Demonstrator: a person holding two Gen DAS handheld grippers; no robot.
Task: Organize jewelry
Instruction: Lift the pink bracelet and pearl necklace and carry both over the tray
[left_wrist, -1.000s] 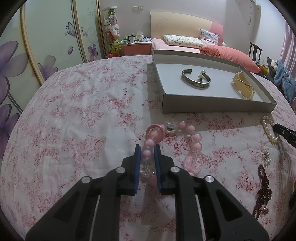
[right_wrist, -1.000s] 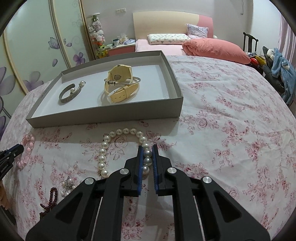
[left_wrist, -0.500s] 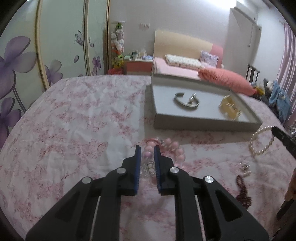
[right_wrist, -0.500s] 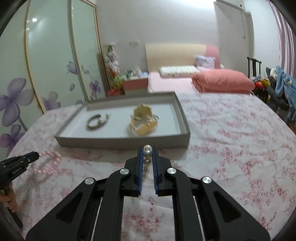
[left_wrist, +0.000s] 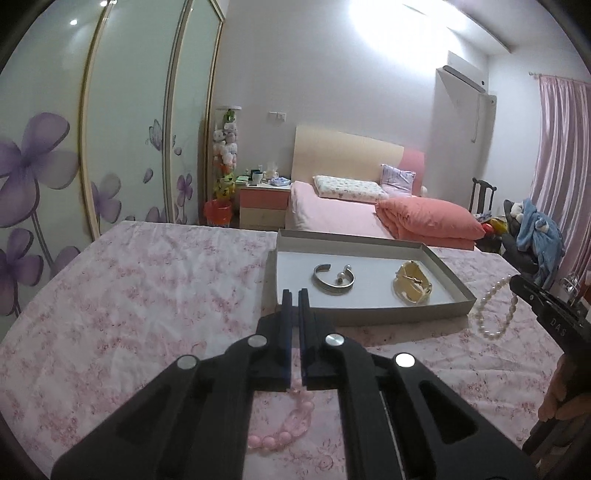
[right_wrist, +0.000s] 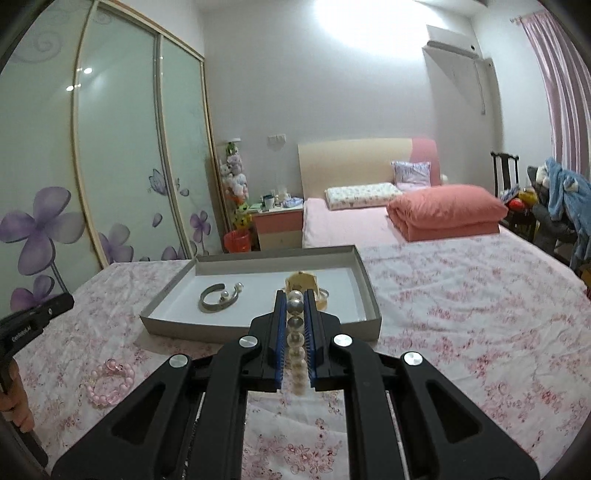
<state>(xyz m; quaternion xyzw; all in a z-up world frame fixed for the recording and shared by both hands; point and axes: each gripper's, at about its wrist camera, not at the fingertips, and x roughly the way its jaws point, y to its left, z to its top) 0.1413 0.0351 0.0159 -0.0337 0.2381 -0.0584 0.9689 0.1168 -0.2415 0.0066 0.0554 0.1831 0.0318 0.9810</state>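
Observation:
My left gripper hovers above the flowered bedspread; its jaws are closing and nothing is between them. The pink bead bracelet lies on the spread beneath it, also visible as a loose ring in the right wrist view. My right gripper is shut on the white pearl necklace, whose loop hangs free above the bed. Ahead of both sits the grey box, holding a silver bangle and a yellow watch.
The box sits mid-bed, its near wall facing me. A person's hand holds the right gripper's handle. Sliding wardrobe doors stand on the left. A second bed with a folded coral duvet lies beyond.
Both grippers have risen and tilted up. The pink bracelet has slipped out of the left jaws and stayed on the bed. The pearl necklace has come up off the spread with the right gripper.

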